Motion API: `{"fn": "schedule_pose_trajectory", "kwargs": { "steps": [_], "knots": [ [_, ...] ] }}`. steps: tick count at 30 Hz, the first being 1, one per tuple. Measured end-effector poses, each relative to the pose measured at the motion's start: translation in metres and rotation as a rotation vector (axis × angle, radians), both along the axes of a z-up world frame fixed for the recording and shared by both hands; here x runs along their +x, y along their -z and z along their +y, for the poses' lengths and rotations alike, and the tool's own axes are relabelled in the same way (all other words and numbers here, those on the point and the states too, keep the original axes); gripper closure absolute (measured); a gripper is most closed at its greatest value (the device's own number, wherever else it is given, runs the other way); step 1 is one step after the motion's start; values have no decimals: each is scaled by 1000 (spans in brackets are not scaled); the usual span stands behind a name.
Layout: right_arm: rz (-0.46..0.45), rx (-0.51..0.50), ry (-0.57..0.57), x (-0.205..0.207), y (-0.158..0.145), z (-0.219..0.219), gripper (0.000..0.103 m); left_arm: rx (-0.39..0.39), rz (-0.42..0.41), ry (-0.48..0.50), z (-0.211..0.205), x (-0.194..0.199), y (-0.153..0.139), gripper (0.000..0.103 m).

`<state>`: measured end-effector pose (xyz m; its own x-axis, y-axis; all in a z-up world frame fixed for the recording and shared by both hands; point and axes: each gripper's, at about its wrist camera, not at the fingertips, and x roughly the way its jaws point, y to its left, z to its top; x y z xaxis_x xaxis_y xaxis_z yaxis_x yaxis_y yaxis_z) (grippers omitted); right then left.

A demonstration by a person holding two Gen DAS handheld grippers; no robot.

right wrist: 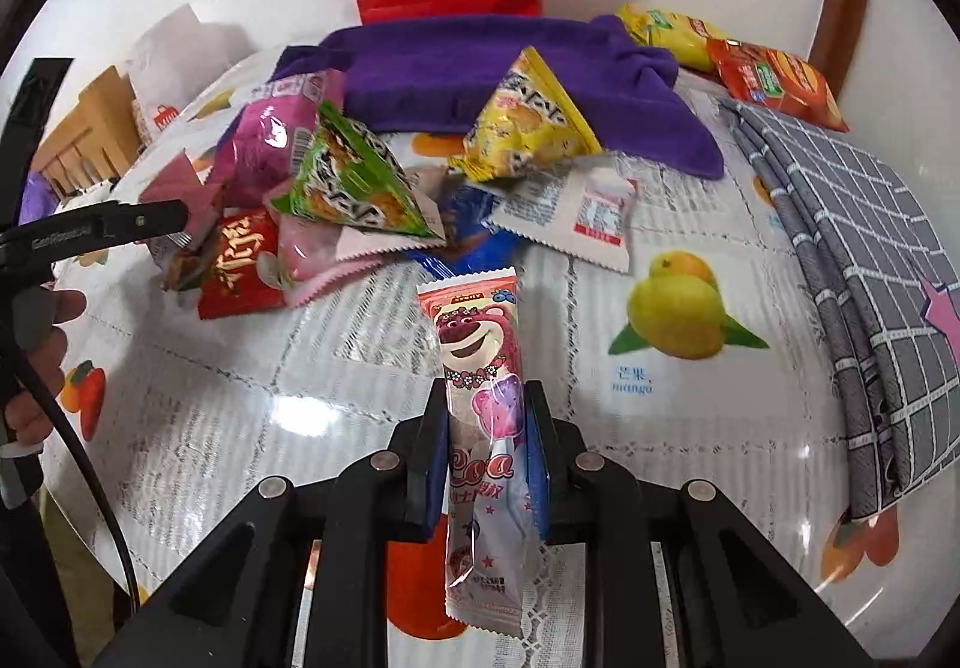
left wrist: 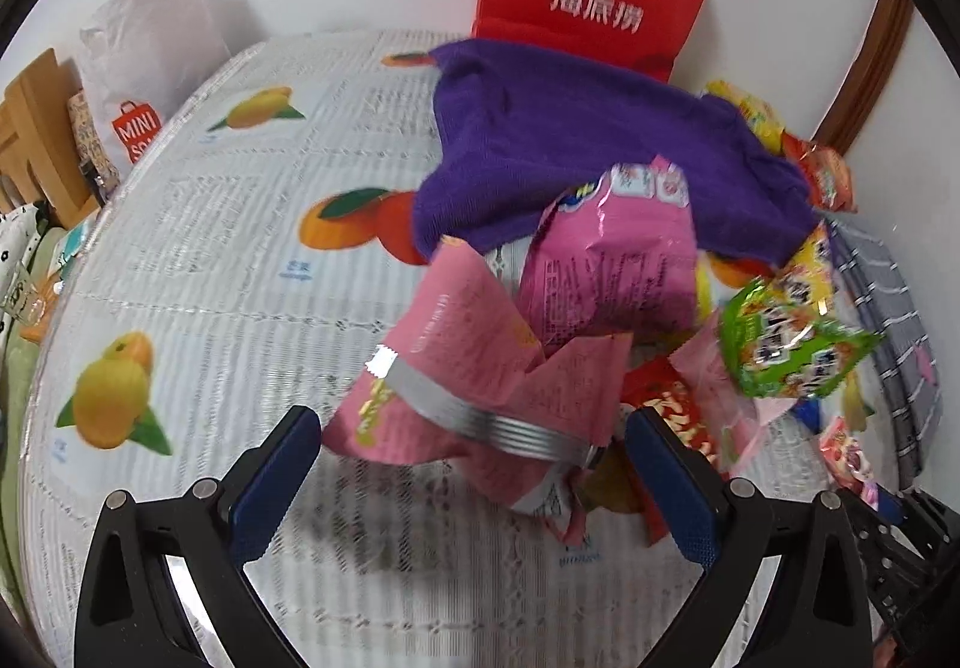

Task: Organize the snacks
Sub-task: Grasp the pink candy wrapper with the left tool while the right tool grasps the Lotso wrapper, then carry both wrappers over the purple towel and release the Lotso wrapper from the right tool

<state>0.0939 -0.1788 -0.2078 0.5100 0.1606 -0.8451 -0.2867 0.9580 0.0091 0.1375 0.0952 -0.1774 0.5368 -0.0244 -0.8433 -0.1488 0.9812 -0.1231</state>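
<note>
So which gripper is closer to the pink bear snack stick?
Right. The right gripper is shut on the pink bear snack stick; the left gripper is open at the snack pile.

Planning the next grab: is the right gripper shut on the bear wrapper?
Shut: the right gripper has both blue pads pressing the sides of the pink bear packet.

Bear lolly pkt (right wrist: pixel 480 368) upright – snack pile (right wrist: pixel 336 188) behind.

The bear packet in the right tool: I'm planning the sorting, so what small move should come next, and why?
Probably lift the bear packet clear and carry it to bare tablecloth beside the pile. The right tool is shut on its middle, its far end points at the blue packet, and open cloth lies near the mango print.
</note>
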Motion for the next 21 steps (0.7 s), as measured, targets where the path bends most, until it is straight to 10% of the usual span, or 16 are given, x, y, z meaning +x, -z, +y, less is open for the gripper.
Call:
{"fn": "schedule_pose_trajectory", "kwargs": {
  "steps": [8, 11, 21],
  "knots": [
    [7, -19, -6, 2, 2, 2, 80, 84, 17, 15, -5, 2, 12, 19],
    [1, -22, -4, 3, -1, 4, 80, 66, 7, 2, 1, -2, 5, 41],
    [-42, 0, -13, 3, -26, 11, 80, 51, -33, -6, 16, -7, -20, 47]
  ]
}}
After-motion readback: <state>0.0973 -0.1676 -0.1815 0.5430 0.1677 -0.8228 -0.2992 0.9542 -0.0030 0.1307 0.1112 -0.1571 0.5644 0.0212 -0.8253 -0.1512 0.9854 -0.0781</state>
